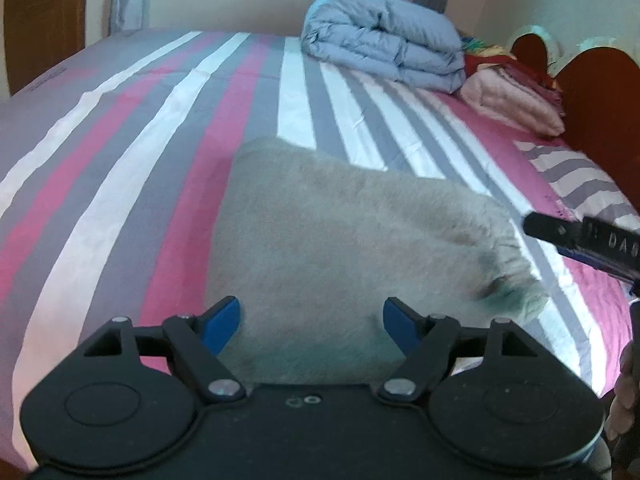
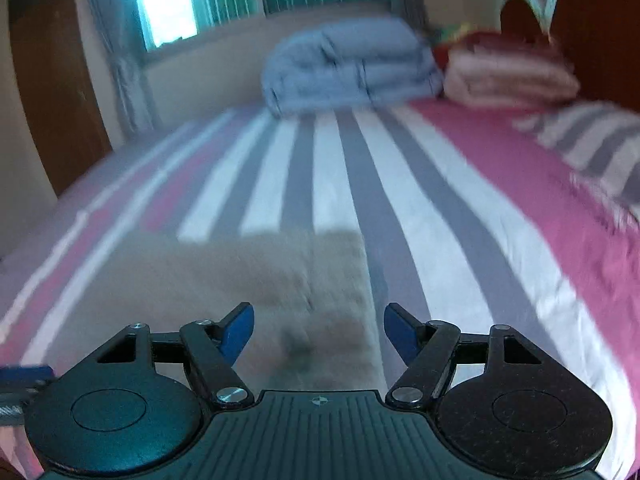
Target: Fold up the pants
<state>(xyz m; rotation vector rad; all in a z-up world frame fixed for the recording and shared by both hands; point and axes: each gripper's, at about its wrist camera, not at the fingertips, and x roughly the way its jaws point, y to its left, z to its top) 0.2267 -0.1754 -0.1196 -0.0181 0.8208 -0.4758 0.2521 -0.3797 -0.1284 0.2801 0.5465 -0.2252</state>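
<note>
Fuzzy beige pants (image 1: 340, 248) lay folded on the striped sheet (image 1: 120, 140), puffy blue quilt (image 1: 384, 48) well beyond; left gripper (image 1: 311, 322) and right gripper (image 2: 319, 330) both gaped empty.

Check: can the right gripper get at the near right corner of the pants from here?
Probably yes. The right gripper is open just above the pants, their right edge between its fingers. Nothing lies on that corner, and the left gripper is off to the side.
</note>
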